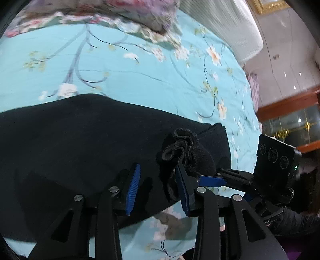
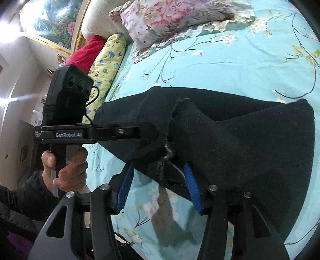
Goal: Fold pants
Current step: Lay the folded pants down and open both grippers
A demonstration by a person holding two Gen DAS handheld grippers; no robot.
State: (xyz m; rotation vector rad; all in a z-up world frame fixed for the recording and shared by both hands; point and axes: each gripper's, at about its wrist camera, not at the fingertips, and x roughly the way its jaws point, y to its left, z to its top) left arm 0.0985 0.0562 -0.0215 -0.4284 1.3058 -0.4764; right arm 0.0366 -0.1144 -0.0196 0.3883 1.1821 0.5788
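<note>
Black pants (image 1: 84, 144) lie spread on bed w/ turquoise floral sheet (image 1: 140, 66), floral pillow (image 2: 170, 18) at far end. Left tool (image 1: 158, 190) open, pads apart, bunched hem draped over one finger, not pinched. Right tool (image 2: 158, 188) open too, frayed cloth edge between pads, pads not pressing it.
</note>
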